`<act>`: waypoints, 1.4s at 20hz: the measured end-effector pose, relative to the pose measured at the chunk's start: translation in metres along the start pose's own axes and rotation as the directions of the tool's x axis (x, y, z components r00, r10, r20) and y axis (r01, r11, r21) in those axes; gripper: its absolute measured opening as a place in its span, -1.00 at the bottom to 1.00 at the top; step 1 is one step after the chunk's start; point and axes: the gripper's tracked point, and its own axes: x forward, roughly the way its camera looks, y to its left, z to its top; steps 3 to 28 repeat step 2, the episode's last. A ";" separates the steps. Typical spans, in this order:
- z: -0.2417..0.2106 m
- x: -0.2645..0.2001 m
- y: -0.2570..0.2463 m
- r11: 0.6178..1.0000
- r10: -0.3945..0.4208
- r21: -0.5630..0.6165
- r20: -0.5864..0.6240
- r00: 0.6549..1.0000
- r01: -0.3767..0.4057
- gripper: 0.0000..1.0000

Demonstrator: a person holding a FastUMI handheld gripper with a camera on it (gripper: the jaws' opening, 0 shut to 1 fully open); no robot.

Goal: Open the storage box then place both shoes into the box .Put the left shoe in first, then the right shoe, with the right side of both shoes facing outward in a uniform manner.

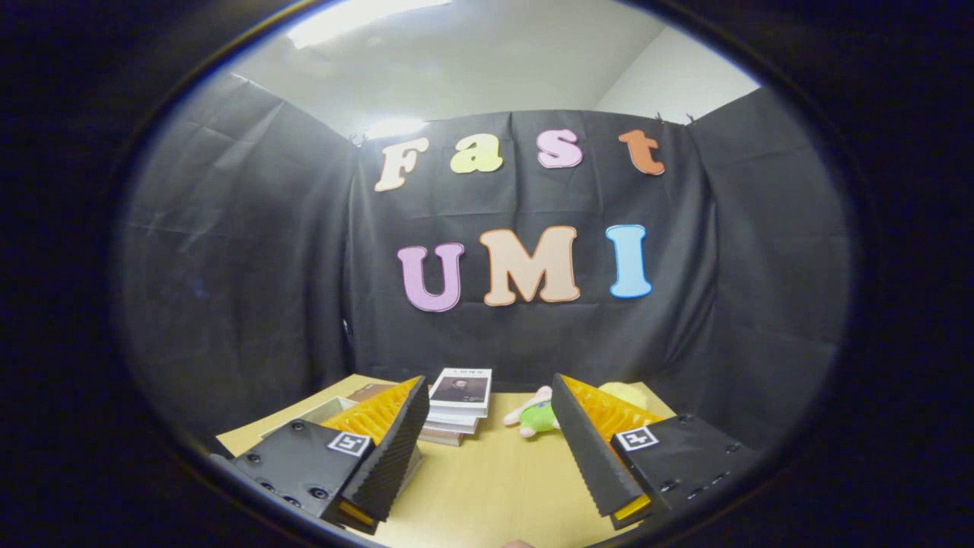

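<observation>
My gripper (pixel 488 390) is held up over the wooden table (pixel 487 479), its two fingers spread wide apart with nothing between them. Behind the left finger (pixel 396 449) a pale flat edge peeks out, perhaps part of a box (pixel 319 411); I cannot tell what it is.
A stack of books (pixel 459 403) lies on the table just beyond the left finger. A small plush toy (pixel 536 415) in green and pink lies beside the right finger, with something yellow (pixel 624 394) behind it. Black cloth walls close the booth on three sides.
</observation>
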 end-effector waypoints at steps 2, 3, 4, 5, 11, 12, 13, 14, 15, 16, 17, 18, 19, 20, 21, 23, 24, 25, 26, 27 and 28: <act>0.003 -0.003 -0.009 1.000 -0.010 0.014 0.003 1.000 0.009 1.00; 0.003 -0.003 -0.009 1.000 -0.010 0.014 0.003 1.000 0.009 1.00; 0.003 -0.003 -0.009 1.000 -0.010 0.014 0.003 1.000 0.009 1.00; 0.003 -0.003 -0.009 1.000 -0.010 0.014 0.003 1.000 0.009 1.00; 0.003 -0.003 -0.009 1.000 -0.010 0.014 0.003 1.000 0.009 1.00; 0.003 -0.003 -0.009 1.000 -0.010 0.014 0.003 1.000 0.009 1.00; 0.003 -0.003 -0.009 1.000 -0.010 0.014 0.003 1.000 0.009 1.00; 0.003 -0.003 -0.009 1.000 -0.010 0.014 0.003 1.000 0.009 1.00; 0.003 -0.003 -0.009 1.000 -0.010 0.014 0.003 1.000 0.009 1.00; 0.003 -0.003 -0.009 1.000 -0.010 0.014 0.003 1.000 0.009 1.00; 0.003 -0.003 -0.009 1.000 -0.010 0.014 0.003 1.000 0.009 1.00; 0.003 -0.003 -0.009 1.000 -0.010 0.014 0.003 1.000 0.009 1.00; 0.003 -0.003 -0.009 1.000 -0.010 0.014 0.003 1.000 0.009 1.00; 0.003 -0.003 -0.009 1.000 -0.010 0.014 0.003 1.000 0.009 1.00; 0.003 -0.003 -0.009 1.000 -0.010 0.014 0.003 1.000 0.009 1.00; 0.003 -0.003 -0.009 1.000 -0.010 0.014 0.003 1.000 0.009 1.00; 0.003 -0.003 -0.009 1.000 -0.010 0.014 0.003 1.000 0.009 1.00; 0.003 -0.003 -0.009 1.000 -0.010 0.014 0.003 1.000 0.009 1.00; 0.003 -0.003 -0.009 1.000 -0.010 0.014 0.003 1.000 0.009 1.00; 0.003 -0.003 -0.009 1.000 -0.010 0.014 0.003 1.000 0.009 1.00; 0.003 -0.003 -0.009 1.000 -0.010 0.014 0.003 1.000 0.009 1.00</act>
